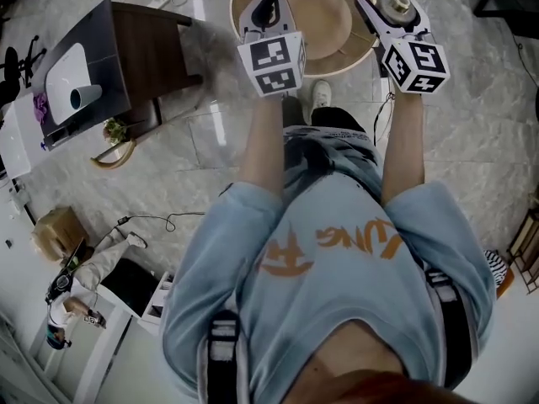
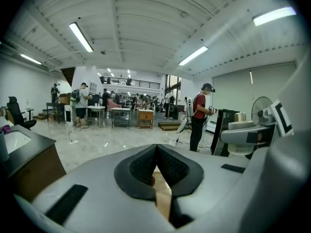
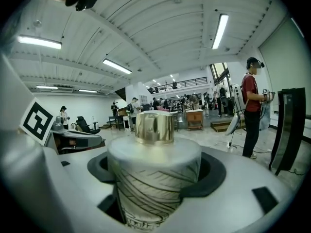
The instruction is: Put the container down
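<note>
The container (image 3: 151, 191) is a white cylinder with black line drawing, a frosted lid and a gold knob (image 3: 154, 127). My right gripper (image 3: 156, 170) is shut on its body and holds it upright in the air. In the head view the container (image 1: 394, 5) and right gripper (image 1: 389, 17) hang over the right edge of a round wooden table (image 1: 330, 13). My left gripper (image 1: 269, 8) is raised beside them over the table's left part. In its own view the left gripper (image 2: 156, 152) is shut, its dark pads (image 2: 176, 168) meeting, with nothing between them.
A dark desk (image 1: 135, 53) with a white tray and a cup (image 1: 84, 97) stands to the left. On the marble floor lie a cable (image 1: 156, 220) and a cardboard box (image 1: 55, 230). A person in a red shirt (image 3: 251, 103) stands beyond, by a black panel (image 3: 286, 125).
</note>
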### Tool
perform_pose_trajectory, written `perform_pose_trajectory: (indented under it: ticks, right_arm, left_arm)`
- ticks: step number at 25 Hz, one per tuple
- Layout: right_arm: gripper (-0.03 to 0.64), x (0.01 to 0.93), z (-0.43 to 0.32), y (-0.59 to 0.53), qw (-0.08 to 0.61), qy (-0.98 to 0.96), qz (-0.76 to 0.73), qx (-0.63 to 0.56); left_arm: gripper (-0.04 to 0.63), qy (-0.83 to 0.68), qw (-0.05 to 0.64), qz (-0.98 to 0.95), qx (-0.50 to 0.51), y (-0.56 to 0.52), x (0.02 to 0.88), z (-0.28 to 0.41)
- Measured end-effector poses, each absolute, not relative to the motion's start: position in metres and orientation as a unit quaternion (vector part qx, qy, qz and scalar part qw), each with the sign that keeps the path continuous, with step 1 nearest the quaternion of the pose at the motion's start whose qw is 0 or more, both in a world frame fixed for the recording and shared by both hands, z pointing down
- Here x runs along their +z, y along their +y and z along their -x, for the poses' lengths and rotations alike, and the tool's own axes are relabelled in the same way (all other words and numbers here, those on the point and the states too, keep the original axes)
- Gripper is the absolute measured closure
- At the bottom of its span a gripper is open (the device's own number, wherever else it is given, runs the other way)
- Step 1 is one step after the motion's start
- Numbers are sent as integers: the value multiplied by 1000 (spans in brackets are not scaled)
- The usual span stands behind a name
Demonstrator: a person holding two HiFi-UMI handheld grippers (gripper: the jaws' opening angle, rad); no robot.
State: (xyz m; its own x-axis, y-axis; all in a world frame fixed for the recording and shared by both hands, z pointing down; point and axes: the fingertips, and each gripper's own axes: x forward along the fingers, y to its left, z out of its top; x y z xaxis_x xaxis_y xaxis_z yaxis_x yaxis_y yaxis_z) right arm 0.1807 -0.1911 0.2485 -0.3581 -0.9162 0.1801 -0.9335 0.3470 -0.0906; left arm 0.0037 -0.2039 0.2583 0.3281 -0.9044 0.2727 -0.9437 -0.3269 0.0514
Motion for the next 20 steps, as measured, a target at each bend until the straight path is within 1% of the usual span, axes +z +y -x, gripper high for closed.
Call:
perform_pose_trajectory:
  ticks: [4,11,15,20]
  right_arm:
    - [255,260,-185,-197,56,-813,-572,97]
    - [256,325,-178,-201,71,-811,-563,143]
    - [256,359,-174,-205,64,-807,-559,179]
    - [256,413,-160,-207,87,-806,-546,213]
  left_arm:
    - [571,-559,108,-815,105,-214,273,-11]
    - [571,-546,127,-820,119,-229,322,-24]
    - [571,-529,144,-824,142,-236,358,-32]
    - [571,-511,171,-825,167,-244,411,-33]
